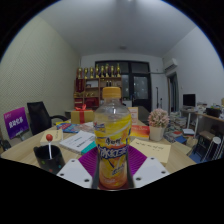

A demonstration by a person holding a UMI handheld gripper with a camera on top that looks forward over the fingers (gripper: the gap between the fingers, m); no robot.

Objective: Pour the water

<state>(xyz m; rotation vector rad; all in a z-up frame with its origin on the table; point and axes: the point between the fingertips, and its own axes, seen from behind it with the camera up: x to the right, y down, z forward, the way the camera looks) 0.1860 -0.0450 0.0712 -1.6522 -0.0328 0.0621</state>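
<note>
An orange drink bottle (112,140) stands upright, apparently clamped between the claw's (112,172) purple pads (92,163), above a cluttered worktop (150,150) in an office.

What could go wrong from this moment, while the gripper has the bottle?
The orange drink bottle stands upright between the fingers of the gripper, cap still on, so nothing would pour until it is opened. Held low on its body, it may tip or slip. Papers on the table might get wet.

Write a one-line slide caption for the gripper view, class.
Tongs shut on an orange drink bottle, held upright above a cluttered wooden table, with shelves at the far wall.
</note>
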